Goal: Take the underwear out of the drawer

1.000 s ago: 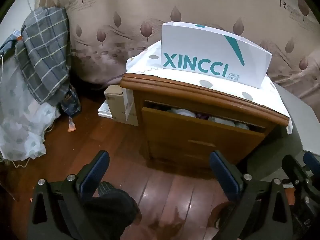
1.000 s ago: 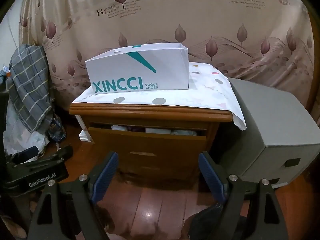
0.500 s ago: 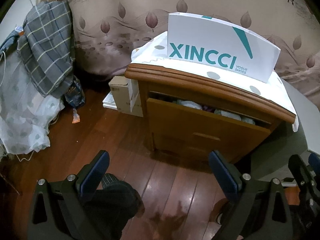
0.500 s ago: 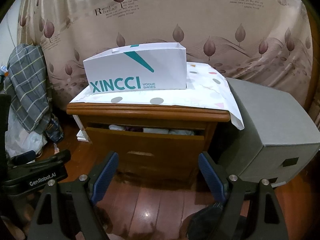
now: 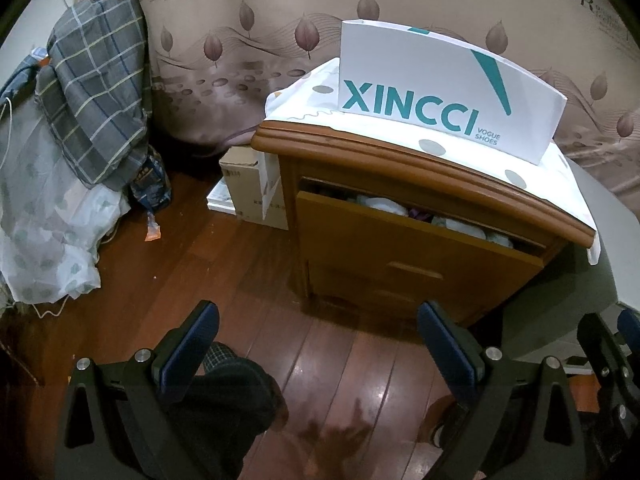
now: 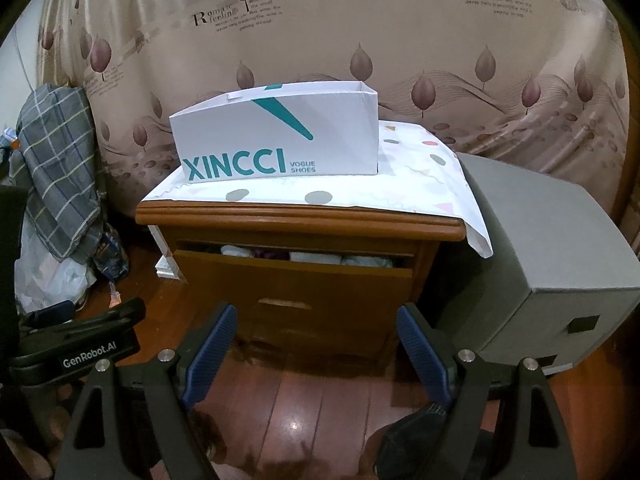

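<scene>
Underwear [image 5: 420,216] lies folded in the partly open top drawer [image 5: 400,240] of a wooden nightstand [image 5: 400,152], with both grippers spread wide and empty, well short of it.

Left wrist view: the left gripper [image 5: 318,344] hangs over the wooden floor [image 5: 248,264], fingers far apart, nothing between them; a white XINCCI shoe box [image 5: 448,92] stands on the spotted cloth [image 5: 516,176] covering the nightstand top, and a plaid garment [image 5: 96,92] hangs at the left. Right wrist view: the right gripper [image 6: 316,348] faces the drawer front squarely, equally wide; pale folded pieces and one dark one show in the drawer gap, a grey cabinet [image 6: 552,248] stands just beside the nightstand, and the left gripper's body shows at lower left.
</scene>
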{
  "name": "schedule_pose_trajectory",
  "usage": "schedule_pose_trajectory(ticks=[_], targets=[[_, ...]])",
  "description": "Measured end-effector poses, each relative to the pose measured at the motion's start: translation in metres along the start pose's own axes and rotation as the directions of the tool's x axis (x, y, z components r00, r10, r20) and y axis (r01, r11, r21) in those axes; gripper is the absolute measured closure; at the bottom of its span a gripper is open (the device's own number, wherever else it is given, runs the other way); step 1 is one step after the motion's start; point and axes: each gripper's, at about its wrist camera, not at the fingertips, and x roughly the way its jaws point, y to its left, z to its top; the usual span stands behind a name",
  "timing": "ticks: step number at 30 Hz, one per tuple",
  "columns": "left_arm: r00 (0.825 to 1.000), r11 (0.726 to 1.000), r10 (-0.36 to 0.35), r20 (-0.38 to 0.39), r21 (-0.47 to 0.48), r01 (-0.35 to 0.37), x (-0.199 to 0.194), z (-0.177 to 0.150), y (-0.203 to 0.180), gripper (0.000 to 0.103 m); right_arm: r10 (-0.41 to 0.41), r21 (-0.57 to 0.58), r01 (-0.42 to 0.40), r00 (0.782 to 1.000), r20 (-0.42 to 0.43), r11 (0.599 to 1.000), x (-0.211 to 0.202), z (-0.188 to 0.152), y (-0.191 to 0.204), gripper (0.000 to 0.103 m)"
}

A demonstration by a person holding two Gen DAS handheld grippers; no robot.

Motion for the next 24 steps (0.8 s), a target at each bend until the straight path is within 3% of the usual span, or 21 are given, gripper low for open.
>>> schedule_pose_trajectory(ticks=[24], targets=[[1.0,1.0,-0.006,-0.009,-0.004,0.006,0.0022,0.0013,0.0008,0.005,0.01,-0.007,-0.01,1.0,-0.009,1.0,0.0026,0.0013,0.002,0.019]])
